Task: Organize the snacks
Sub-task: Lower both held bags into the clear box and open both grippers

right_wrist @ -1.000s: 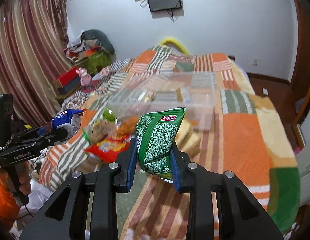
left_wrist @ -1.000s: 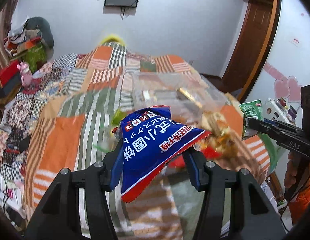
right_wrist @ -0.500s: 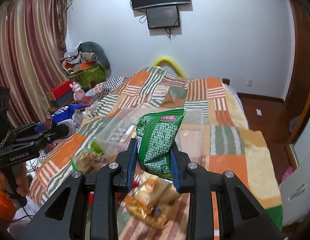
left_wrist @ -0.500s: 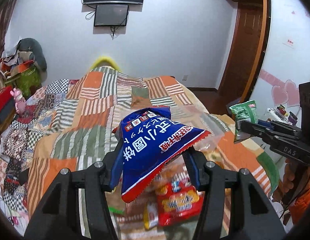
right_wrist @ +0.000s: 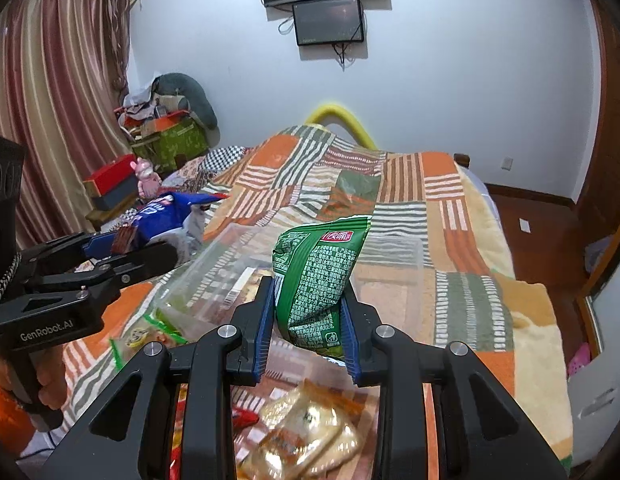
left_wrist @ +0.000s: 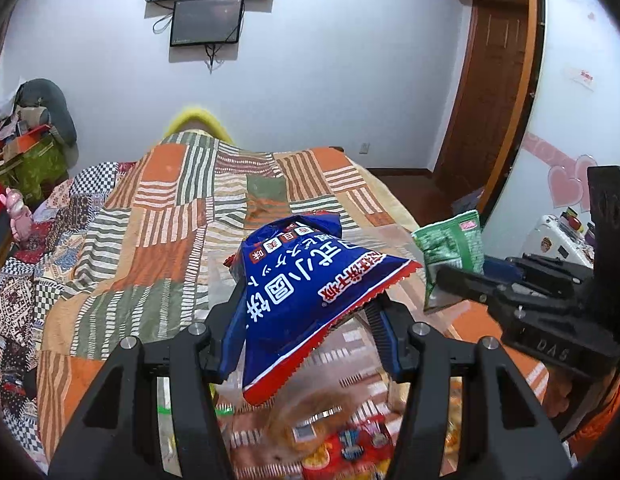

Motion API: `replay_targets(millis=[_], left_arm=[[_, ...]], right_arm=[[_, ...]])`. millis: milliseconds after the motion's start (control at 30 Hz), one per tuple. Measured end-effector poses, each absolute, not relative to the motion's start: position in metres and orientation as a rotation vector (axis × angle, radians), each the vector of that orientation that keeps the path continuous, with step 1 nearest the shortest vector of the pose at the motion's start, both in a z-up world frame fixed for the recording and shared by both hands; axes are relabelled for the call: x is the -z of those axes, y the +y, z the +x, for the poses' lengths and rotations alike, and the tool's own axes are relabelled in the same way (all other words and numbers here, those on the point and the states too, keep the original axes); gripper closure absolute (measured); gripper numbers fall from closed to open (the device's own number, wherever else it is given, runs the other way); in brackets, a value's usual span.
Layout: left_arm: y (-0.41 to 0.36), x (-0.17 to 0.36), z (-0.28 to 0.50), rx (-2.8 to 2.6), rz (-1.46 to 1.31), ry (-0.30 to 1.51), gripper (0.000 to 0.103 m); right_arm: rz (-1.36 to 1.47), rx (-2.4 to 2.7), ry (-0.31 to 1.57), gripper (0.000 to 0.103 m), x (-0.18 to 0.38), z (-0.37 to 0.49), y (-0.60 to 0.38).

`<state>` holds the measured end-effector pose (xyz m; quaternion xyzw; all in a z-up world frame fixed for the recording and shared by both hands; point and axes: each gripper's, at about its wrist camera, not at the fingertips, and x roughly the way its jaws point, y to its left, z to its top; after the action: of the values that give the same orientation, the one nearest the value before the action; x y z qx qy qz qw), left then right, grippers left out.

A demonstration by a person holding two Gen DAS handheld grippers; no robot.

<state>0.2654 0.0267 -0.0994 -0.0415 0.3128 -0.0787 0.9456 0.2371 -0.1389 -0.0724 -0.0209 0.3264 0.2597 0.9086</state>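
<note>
Blue snack bag (left_wrist: 306, 300): blue, white lettering, red serrated edge. Green snack bag (right_wrist: 318, 276): green, white print, red label. Bed quilt (right_wrist: 426, 208) beneath both: orange, green, cream striped patchwork. Claw pads (right_wrist: 264, 320): blue on black frames. Curtain (right_wrist: 58, 100) left of quilt: maroon-gold stripes.

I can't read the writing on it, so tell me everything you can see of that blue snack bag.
The blue snack bag is a glossy, crinkly packet with white lettering, small red labels and a red zigzag-cut edge. It looks puffed and sealed. It hangs tilted, upside down to the camera, pinched between the blue pads of the left gripper, above the patchwork blanket. Nothing else visibly touches it. The right wrist view shows it from the side.
</note>
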Motion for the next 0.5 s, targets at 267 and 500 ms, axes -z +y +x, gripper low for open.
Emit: replay_targets(millis=[267,500], left_arm=[[0.026,0.124,0.302,0.160,-0.080,0.711,0.048],[0.024,0.143,0.322,0.183,-0.060,0.775,0.048]], right_arm=[[-0.062,-0.559,0.757,0.076,0.096,0.267,-0.124],[-0.090,-0.558,0.804,0.076,0.109,0.281,-0.114]])
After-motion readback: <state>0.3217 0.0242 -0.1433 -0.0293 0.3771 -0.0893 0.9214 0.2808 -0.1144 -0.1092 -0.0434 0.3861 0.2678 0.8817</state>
